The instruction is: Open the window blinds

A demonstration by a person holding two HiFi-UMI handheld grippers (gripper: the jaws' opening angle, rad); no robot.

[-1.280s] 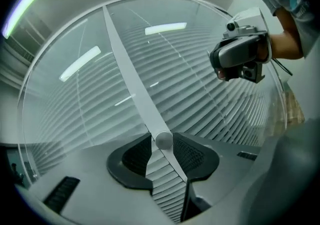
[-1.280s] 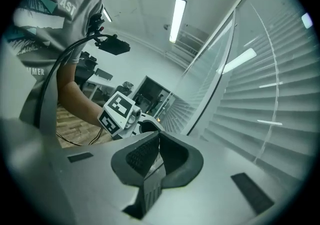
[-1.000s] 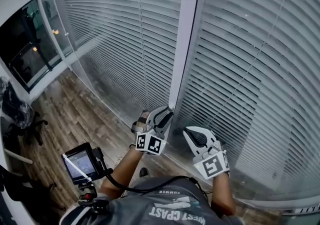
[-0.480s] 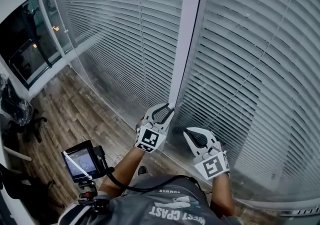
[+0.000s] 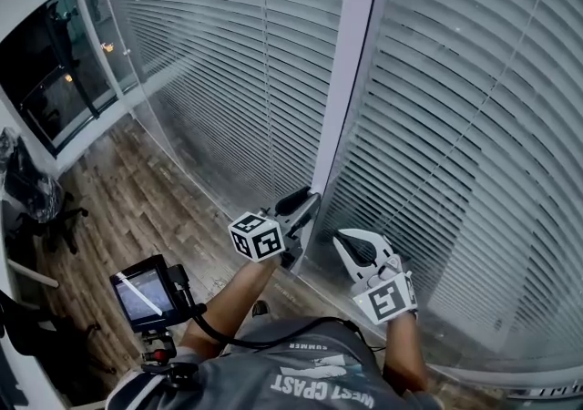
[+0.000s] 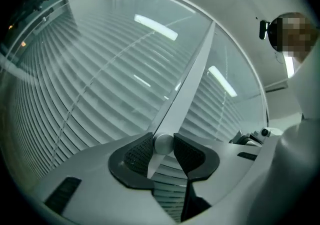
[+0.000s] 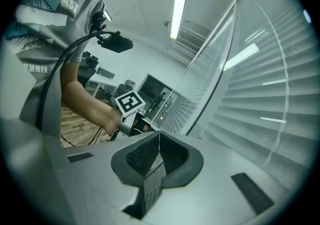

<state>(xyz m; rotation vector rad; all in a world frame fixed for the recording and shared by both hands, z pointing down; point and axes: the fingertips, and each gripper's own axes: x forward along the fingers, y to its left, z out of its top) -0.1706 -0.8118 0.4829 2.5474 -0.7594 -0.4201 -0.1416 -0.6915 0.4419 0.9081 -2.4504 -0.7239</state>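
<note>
White slatted blinds [image 5: 474, 126] cover the curved window wall ahead. A long pale tilt wand [image 5: 351, 62] hangs down in front of them. My left gripper [image 5: 305, 206] grips the wand's lower end. In the left gripper view the wand's round tip [image 6: 163, 143] sits pressed between the dark pads [image 6: 140, 153], while the jaws are easing open. The left gripper [image 6: 163, 145] lies rolled onto its side. My right gripper [image 5: 353, 242] hovers just right of the wand, close to the slats, holding nothing. In the right gripper view its jaws [image 7: 159, 141] meet at the tips.
A wooden floor [image 5: 137, 208] runs along the window's foot at the left. A dark glass panel [image 5: 50, 80] is at the far left, with a black chair [image 5: 36, 203] below it. A small screen device [image 5: 144, 297] on a cable hangs by the person's left arm.
The left gripper has rolled about its own axis while holding the wand, so its marker cube now faces left. The right gripper has stayed where it was.
</note>
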